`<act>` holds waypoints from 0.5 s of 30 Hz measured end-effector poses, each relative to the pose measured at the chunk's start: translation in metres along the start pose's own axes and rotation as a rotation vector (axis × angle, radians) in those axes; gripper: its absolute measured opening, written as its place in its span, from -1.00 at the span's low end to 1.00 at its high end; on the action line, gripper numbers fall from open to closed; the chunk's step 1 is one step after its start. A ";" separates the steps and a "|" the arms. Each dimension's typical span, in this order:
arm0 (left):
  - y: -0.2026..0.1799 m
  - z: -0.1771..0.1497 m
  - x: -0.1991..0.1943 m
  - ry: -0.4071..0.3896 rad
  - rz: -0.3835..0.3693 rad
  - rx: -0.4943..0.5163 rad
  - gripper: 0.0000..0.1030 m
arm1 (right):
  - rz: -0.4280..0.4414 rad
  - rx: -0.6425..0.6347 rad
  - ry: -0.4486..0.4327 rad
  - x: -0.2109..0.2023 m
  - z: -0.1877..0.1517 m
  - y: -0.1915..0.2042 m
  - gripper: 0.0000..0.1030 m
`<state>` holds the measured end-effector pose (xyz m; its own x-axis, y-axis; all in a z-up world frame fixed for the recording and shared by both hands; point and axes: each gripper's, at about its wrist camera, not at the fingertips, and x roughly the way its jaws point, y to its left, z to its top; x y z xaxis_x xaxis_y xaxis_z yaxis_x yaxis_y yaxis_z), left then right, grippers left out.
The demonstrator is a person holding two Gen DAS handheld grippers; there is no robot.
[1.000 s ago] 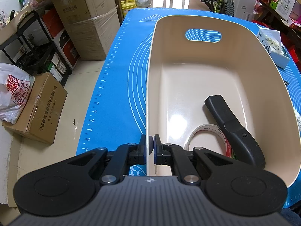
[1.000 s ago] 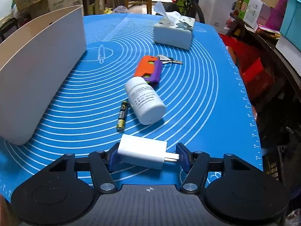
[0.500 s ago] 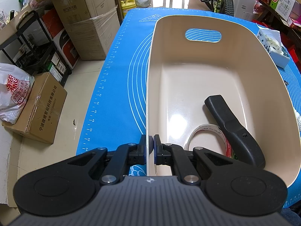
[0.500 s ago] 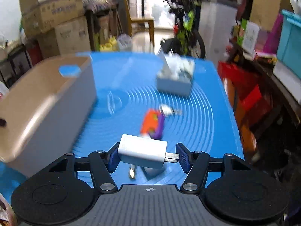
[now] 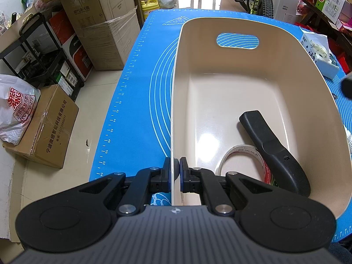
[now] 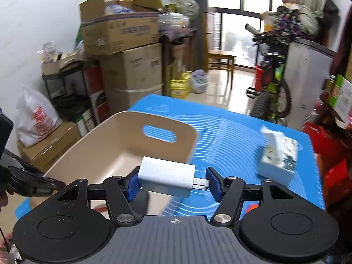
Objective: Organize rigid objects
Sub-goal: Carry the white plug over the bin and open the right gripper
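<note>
A cream plastic bin stands on the blue mat. Inside it lie a black handle-shaped object and a roll of clear tape. My left gripper is shut on the bin's near rim. My right gripper is shut on a white charger plug, held in the air above the mat, just right of the bin. The left gripper shows at the left edge of the right wrist view.
A tissue box sits on the mat's right side and also shows in the left wrist view. Cardboard boxes, a black shelf and a bicycle stand around the table.
My right gripper has lifted the charger plug off the mat and swung up and left towards the bin. The left gripper has stayed on the bin's rim.
</note>
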<state>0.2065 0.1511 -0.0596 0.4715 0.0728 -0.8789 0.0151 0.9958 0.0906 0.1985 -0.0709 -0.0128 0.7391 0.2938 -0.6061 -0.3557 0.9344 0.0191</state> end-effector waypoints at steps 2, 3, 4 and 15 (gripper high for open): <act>0.000 0.000 0.000 0.000 0.000 0.000 -0.84 | 0.018 -0.011 0.019 0.010 0.002 0.010 0.26; 0.000 0.000 0.000 0.000 0.001 0.000 -0.84 | 0.026 -0.018 0.032 0.015 0.002 0.015 0.26; 0.000 0.000 0.000 0.000 0.001 0.000 -0.84 | 0.030 -0.027 0.046 0.020 0.002 0.021 0.26; -0.001 0.001 0.001 0.001 0.001 -0.002 -0.84 | 0.039 -0.162 0.222 0.058 -0.021 0.064 0.26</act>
<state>0.2073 0.1506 -0.0598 0.4707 0.0740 -0.8792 0.0127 0.9958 0.0906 0.2068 0.0023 -0.0631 0.5860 0.2605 -0.7673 -0.4815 0.8736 -0.0712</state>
